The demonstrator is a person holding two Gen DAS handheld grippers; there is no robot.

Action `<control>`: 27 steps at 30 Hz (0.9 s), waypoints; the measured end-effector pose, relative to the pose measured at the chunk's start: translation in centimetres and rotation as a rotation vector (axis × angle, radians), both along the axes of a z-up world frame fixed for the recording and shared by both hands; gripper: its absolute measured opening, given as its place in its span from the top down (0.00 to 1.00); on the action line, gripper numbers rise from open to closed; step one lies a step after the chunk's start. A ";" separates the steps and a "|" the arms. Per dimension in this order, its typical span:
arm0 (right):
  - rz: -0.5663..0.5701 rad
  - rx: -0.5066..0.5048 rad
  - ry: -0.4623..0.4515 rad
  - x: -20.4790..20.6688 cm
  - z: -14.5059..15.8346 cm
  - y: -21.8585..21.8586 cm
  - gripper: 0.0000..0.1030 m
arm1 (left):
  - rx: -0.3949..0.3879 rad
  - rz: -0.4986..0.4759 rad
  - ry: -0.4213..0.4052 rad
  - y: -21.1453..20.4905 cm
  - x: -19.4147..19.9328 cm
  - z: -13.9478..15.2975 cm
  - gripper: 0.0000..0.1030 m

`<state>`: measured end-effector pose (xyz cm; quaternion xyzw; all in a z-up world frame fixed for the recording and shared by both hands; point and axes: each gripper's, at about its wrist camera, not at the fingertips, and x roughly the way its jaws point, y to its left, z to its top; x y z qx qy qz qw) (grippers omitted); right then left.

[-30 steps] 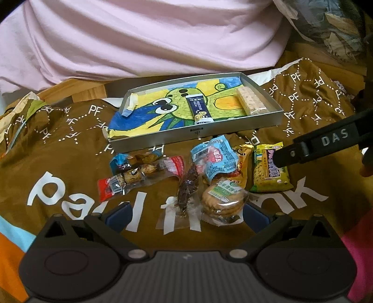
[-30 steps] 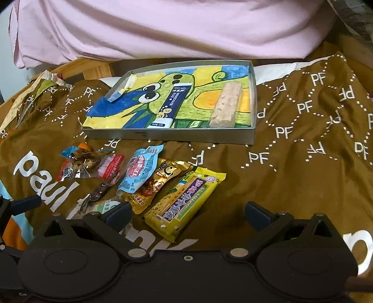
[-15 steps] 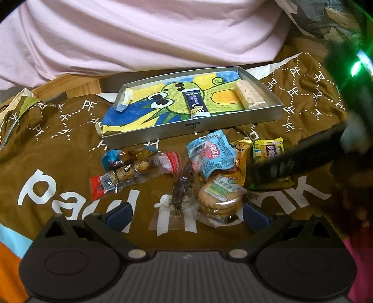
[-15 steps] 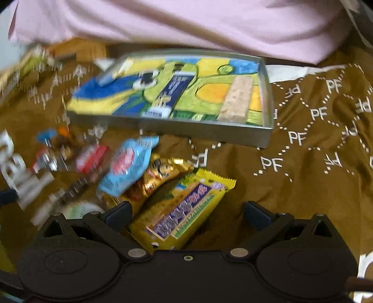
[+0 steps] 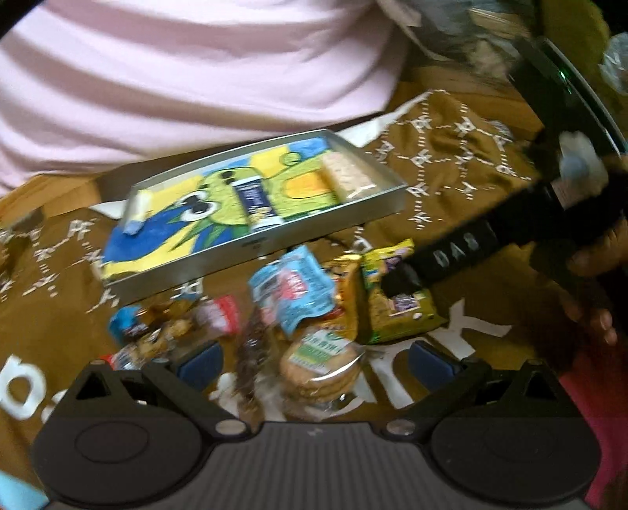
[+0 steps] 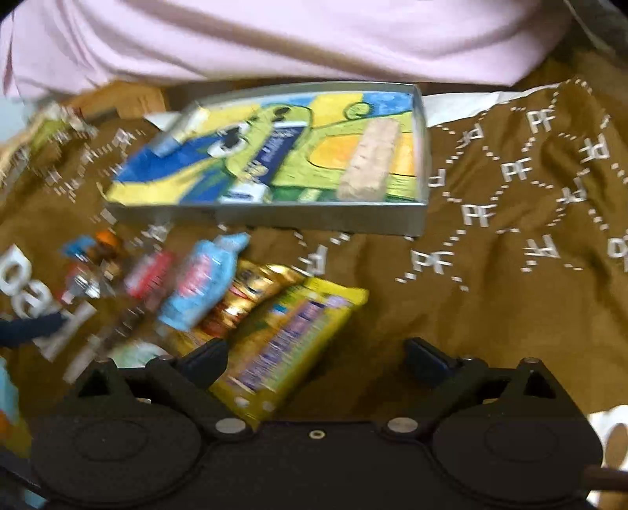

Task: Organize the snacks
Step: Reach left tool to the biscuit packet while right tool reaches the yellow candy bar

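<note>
A brown printed cloth [image 6: 510,243] covers the surface, with pale pink bedding [image 6: 314,35] bunched behind it. On the cloth, the yellow snack packet [image 6: 290,337] lies just in front of the shallow tray [image 6: 322,221]. It sits between the spread fingers of the right gripper [image 6: 314,359], which grips nothing. To take the packet cleanly, the fingers should probably straddle its narrow width and close near the middle, so that it lifts flat into the tray.

The gold packet [image 6: 251,290] touches the yellow one on the side away from the bare cloth and may drag along. Past it, in front of the tray, lie the blue pouch [image 6: 204,282] and the round biscuits [image 5: 322,365]. The tray already holds a dark blue bar [image 6: 271,157] and a pale bar [image 6: 373,161]. The left gripper [image 5: 314,361] hovers open over the biscuits, holding nothing.
</note>
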<state>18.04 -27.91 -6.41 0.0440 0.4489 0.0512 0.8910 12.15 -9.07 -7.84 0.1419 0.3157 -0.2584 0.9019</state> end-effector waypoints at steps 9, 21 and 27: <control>0.035 0.141 0.089 0.6 -0.9 0.1 0.44 | -0.017 -0.134 0.074 -0.3 1.7 -1.0 0.26; -0.008 0.229 0.122 1.5 -2.5 -0.7 0.43 | 0.046 -0.080 0.123 -0.5 2.7 -1.9 0.39; -0.005 0.247 0.159 1.1 -1.8 -1.2 0.57 | -0.006 0.018 0.184 0.0 2.9 -0.7 0.48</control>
